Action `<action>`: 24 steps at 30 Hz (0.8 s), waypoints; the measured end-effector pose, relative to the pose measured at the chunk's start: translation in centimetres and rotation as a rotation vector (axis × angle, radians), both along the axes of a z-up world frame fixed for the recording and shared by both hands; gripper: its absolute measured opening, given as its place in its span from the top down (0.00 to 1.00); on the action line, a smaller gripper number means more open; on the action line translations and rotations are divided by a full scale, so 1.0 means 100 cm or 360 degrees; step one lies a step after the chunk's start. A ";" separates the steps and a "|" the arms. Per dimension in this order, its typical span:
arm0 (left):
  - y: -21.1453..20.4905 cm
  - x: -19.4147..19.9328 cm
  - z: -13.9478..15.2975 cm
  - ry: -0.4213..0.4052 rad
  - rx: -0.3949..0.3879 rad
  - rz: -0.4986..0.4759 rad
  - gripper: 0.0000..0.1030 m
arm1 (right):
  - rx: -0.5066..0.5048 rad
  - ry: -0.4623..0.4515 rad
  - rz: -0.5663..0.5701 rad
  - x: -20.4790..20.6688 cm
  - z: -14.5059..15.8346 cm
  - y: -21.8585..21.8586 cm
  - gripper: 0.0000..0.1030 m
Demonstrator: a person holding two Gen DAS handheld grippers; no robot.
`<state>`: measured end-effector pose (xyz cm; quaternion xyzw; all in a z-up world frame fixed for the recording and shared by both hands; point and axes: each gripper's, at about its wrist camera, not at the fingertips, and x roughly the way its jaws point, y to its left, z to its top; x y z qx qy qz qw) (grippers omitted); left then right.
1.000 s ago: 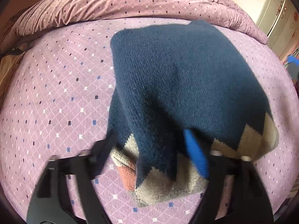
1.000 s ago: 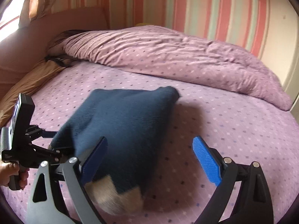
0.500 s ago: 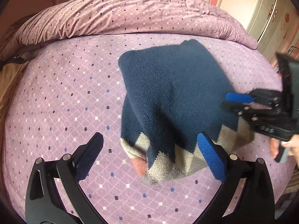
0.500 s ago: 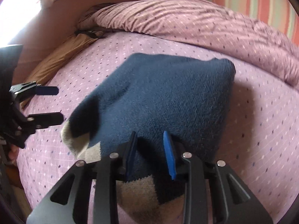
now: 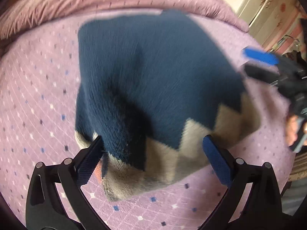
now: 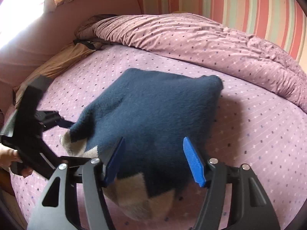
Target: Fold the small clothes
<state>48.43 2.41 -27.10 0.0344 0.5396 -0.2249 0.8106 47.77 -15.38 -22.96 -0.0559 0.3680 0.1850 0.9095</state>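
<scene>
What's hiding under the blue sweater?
The blue sweater lies on the purple dotted bedsheet. Its own folded layers peek out: a beige zigzag hem with an orange bit. Anything deeper underneath is covered.

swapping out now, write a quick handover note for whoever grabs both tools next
Left tool: open, jaws either side of the near beige edge of the navy knitted sweater with beige zigzag hem, not gripping.
Right tool: jaws have just been opening, now open over the sweater's hem end, pads clear of the knit.
Sweater lies folded into a compact bundle on the purple dotted bedsheet, in front of the rumpled purple duvet.
Done: folds look made, sweater let go.
Left: probably tidy the loose hem corner, then withdraw.
</scene>
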 end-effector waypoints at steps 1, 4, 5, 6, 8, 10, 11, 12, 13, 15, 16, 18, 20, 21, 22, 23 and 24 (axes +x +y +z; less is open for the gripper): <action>0.003 0.000 0.001 -0.0002 -0.0012 0.0006 0.03 | -0.0012 -0.0006 -0.0014 -0.001 0.002 -0.004 0.36; 0.012 -0.002 0.026 -0.0082 -0.0039 0.0026 0.03 | -0.0022 -0.0055 -0.0067 -0.006 0.015 -0.015 0.20; 0.017 -0.002 0.035 -0.0104 -0.0068 0.0027 0.03 | -0.0028 -0.0083 -0.0087 -0.007 0.021 -0.018 0.19; 0.026 0.001 0.046 -0.0111 -0.0136 0.0025 0.03 | -0.0034 -0.0100 -0.0103 -0.008 0.025 -0.020 0.19; 0.040 0.011 0.054 -0.0082 -0.0248 0.0025 0.03 | -0.0055 -0.0113 -0.0125 -0.007 0.032 -0.024 0.19; 0.058 0.033 0.045 0.0038 -0.0364 0.0060 0.03 | -0.0083 -0.0132 -0.0144 -0.005 0.037 -0.027 0.19; 0.065 0.048 0.035 0.0111 -0.0411 0.0090 0.03 | -0.0093 -0.0138 -0.0153 -0.005 0.038 -0.027 0.19; 0.077 0.063 0.020 0.0193 -0.0475 0.0141 0.03 | -0.0099 -0.0139 -0.0160 -0.003 0.038 -0.027 0.19; 0.086 0.072 0.007 0.0262 -0.0524 0.0182 0.03 | -0.0105 -0.0139 -0.0173 -0.001 0.037 -0.027 0.19; 0.096 0.087 -0.022 0.0434 -0.0615 0.0246 0.03 | -0.0109 -0.0140 -0.0182 0.001 0.035 -0.026 0.19; 0.097 0.092 -0.030 0.0477 -0.0645 0.0251 0.03 | -0.0118 -0.0141 -0.0184 0.002 0.034 -0.024 0.19; 0.094 0.094 -0.041 0.0503 -0.0737 0.0216 0.03 | -0.0135 -0.0134 -0.0180 0.004 0.030 -0.021 0.19; 0.088 0.095 -0.053 0.0577 -0.0826 0.0185 0.03 | -0.0140 -0.0103 -0.0186 0.009 0.023 -0.021 0.19; 0.086 0.096 -0.060 0.0607 -0.0860 0.0180 0.03 | -0.0125 -0.0088 -0.0190 0.011 0.021 -0.022 0.19; 0.086 0.096 -0.064 0.0616 -0.0911 0.0179 0.03 | -0.0098 -0.0058 -0.0202 0.014 0.018 -0.024 0.19; 0.087 0.097 -0.067 0.0629 -0.0978 0.0193 0.03 | -0.0078 -0.0033 -0.0223 0.017 0.015 -0.028 0.19; 0.089 0.098 -0.069 0.0651 -0.1040 0.0208 0.03 | -0.0055 -0.0019 -0.0241 0.019 0.014 -0.032 0.19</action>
